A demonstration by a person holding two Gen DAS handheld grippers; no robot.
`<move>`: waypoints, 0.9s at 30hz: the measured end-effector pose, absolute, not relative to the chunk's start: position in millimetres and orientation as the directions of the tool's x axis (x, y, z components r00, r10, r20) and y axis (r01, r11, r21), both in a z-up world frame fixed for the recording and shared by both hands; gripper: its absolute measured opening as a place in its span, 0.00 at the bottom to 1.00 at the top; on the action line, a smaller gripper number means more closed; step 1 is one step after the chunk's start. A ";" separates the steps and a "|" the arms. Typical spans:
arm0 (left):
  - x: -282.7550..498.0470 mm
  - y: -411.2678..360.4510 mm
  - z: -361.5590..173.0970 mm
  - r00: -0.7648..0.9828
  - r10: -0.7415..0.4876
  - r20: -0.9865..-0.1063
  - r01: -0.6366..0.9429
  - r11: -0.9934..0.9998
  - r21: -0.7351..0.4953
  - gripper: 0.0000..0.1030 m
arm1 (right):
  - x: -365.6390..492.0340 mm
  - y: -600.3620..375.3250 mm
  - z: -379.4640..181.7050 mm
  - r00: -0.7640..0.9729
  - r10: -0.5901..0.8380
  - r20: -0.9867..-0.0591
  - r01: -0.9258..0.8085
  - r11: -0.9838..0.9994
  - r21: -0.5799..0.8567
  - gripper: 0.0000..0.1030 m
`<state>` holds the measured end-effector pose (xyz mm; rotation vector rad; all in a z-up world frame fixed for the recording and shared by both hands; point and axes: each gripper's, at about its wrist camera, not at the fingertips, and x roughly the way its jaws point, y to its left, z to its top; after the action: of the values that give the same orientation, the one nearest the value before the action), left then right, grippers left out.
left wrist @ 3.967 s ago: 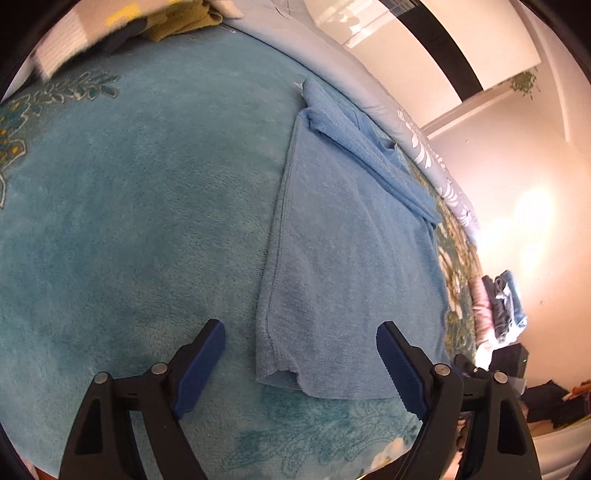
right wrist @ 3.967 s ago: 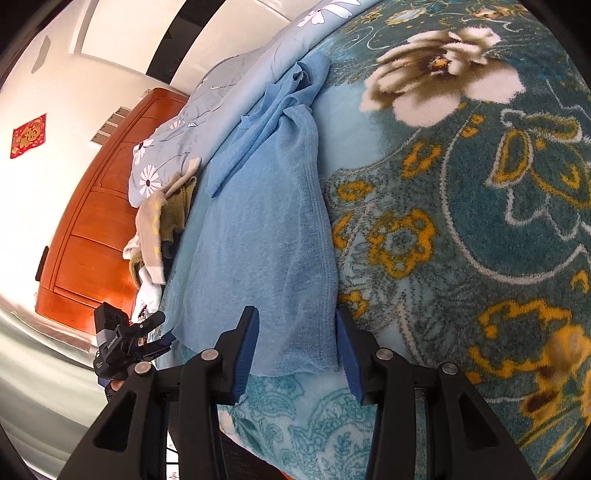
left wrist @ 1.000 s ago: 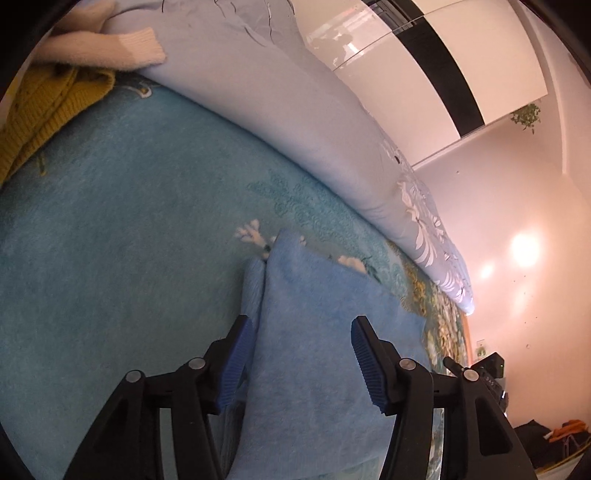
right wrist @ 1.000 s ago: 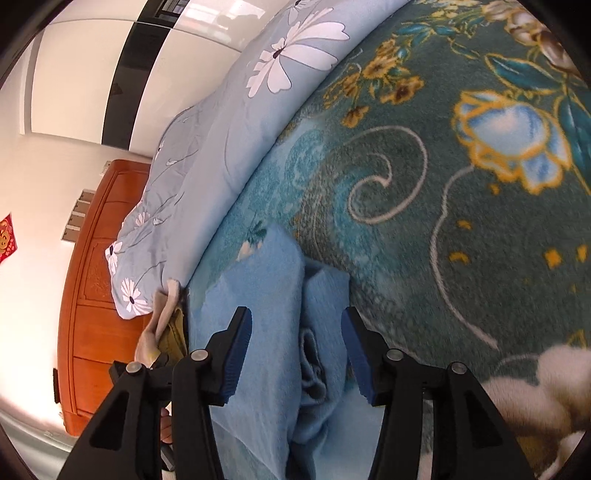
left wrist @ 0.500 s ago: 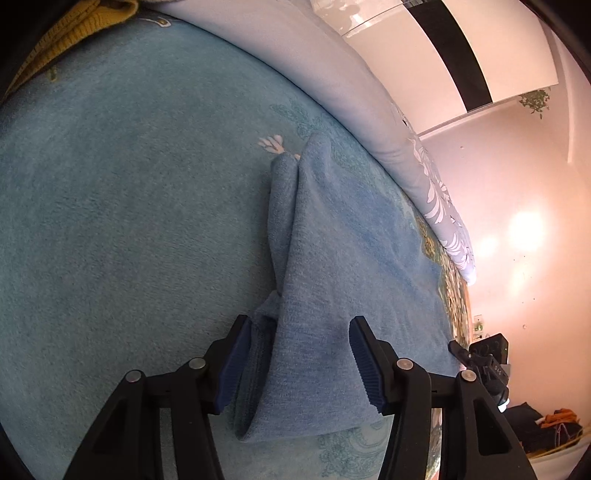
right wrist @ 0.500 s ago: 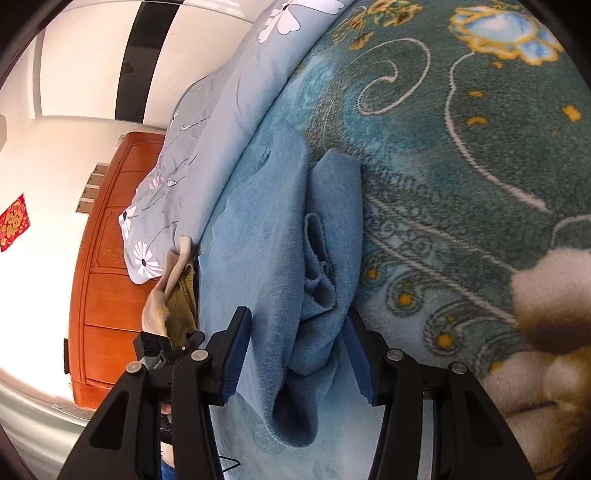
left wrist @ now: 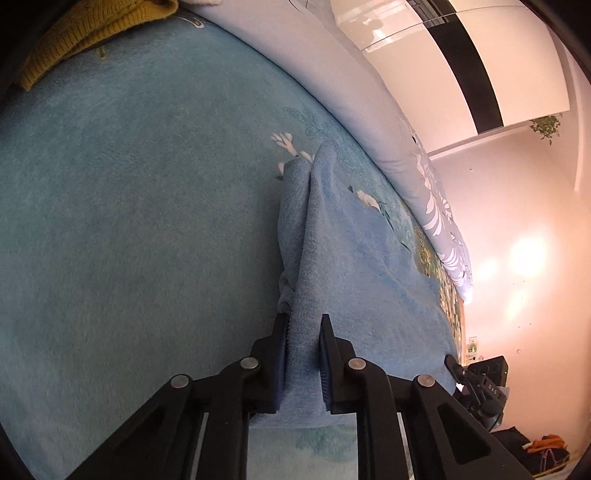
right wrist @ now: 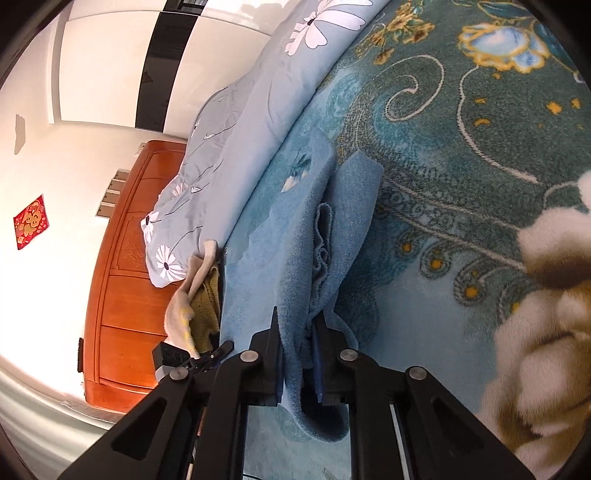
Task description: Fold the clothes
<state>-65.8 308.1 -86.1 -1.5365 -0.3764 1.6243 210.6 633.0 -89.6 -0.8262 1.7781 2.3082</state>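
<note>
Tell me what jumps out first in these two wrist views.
Front and centre in both views, a light blue towel is bunched between the closing jaws of the left gripper and right gripper. It lies on a teal floral blanket, with a pale blue flowered duvet along the far edge. A mustard knit garment sits at the left view's top left corner.

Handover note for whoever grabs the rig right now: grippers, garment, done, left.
Left gripper: jaws closing on bunched cloth of the blue garment.
Right gripper: jaws closing on the garment's other side, several layers between them.
Garment lies on the teal floral blanket, partly folded lengthwise, both grips at its near end.
Left: carry this end over, flatten, finish the fold. Yellow knit unfolded.
</note>
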 end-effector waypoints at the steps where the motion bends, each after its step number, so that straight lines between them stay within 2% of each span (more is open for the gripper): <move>1: -57.9 301.5 -83.0 0.117 0.735 -0.668 -0.368 -0.593 -0.716 0.16 | 216.7 629.2 -88.2 -0.843 -0.238 -0.482 -0.407 -0.304 0.862 0.12; 11: 28.3 223.6 -66.5 0.158 0.759 -0.632 -0.386 -0.541 -0.747 0.16 | 303.7 573.8 -81.1 -0.828 -0.309 -0.468 -0.378 -0.309 0.873 0.12; 15: 50.0 208.5 -66.5 0.137 0.750 -0.647 -0.443 -0.538 -0.717 0.16 | 325.1 557.6 -85.2 -0.826 -0.304 -0.475 -0.382 -0.318 0.868 0.12; 27: 32.6 184.6 -105.1 0.113 0.760 -0.641 -0.385 -0.561 -0.733 0.14 | 343.3 554.7 -121.7 -0.817 -0.294 -0.496 -0.433 -0.257 0.864 0.12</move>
<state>32.6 184.6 -105.1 -1.4915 -0.3871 1.6072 343.3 554.7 -121.7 -0.9114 1.8538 2.2395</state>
